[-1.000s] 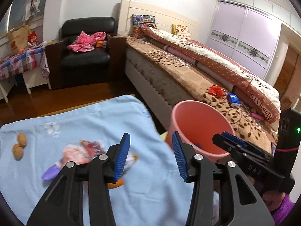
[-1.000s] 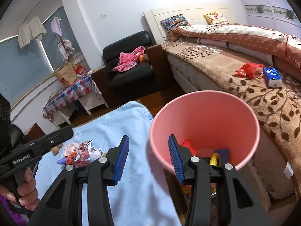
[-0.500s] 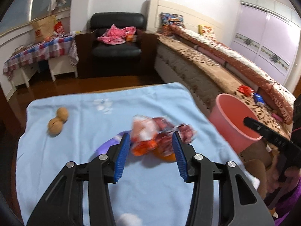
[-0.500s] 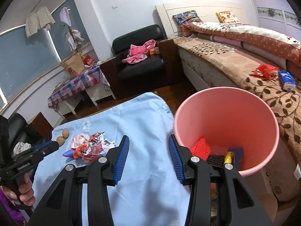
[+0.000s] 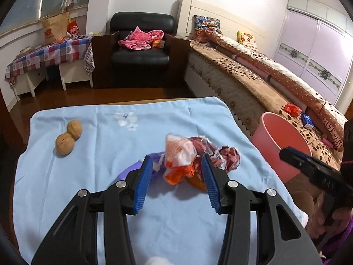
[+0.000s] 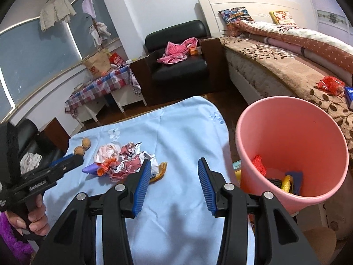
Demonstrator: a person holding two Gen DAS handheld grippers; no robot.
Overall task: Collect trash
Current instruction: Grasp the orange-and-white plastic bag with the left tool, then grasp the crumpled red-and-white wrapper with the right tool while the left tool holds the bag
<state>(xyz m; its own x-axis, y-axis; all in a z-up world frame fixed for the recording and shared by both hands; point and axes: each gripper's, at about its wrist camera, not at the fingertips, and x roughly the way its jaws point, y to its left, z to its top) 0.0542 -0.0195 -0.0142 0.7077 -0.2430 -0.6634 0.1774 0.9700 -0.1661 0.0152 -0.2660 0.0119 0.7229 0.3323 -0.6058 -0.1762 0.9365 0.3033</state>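
A heap of crumpled wrappers (image 5: 189, 154) (image 6: 123, 161), white, red and orange, lies on the light blue cloth (image 5: 88, 176) (image 6: 183, 132). A purple wrapper (image 5: 132, 167) and an orange peel (image 5: 196, 182) lie beside it. My left gripper (image 5: 176, 161) is open, its blue pads on either side of the heap's near edge, not pressing on it. My right gripper (image 6: 174, 165) is open and empty above the cloth, between the heap and the pink bin (image 6: 291, 145) (image 5: 284, 137). The bin holds several bits of trash.
Two walnuts (image 5: 68, 137) (image 6: 82, 146) lie at the cloth's far left. A bed (image 5: 253, 84) runs along the right behind the bin, with a red wrapper (image 5: 292, 108) and a blue pack (image 5: 307, 120) on it. A black armchair (image 5: 141, 46) and a checked side table (image 5: 44, 55) stand behind.
My left gripper swung left from the bin to the wrapper heap and came down close to it. My right gripper drew left from over the bin to the cloth. Both stayed open.
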